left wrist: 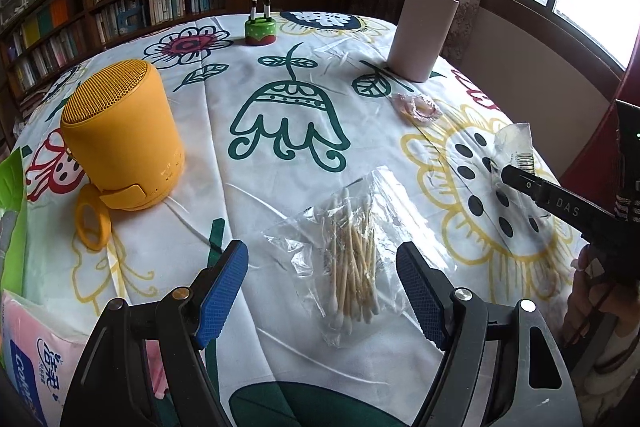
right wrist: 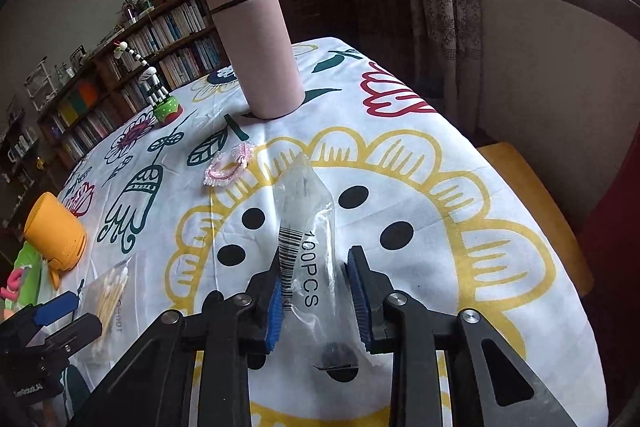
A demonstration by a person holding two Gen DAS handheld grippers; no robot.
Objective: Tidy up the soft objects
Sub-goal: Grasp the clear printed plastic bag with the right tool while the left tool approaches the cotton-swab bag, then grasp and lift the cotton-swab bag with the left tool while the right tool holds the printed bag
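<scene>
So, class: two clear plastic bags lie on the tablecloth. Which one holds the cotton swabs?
The bag of cotton swabs before the open left gripper; the flat barcoded bag between the right gripper's fingers shows none.

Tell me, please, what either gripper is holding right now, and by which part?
The right gripper pinches the empty clear bag by its near barcode end. The left gripper is open, empty, above the cotton swab bag.

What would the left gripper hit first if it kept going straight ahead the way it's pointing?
Probably the clear bag of cotton swabs, lying directly ahead of the open left gripper between its jaws, though depth is hard to judge.
</scene>
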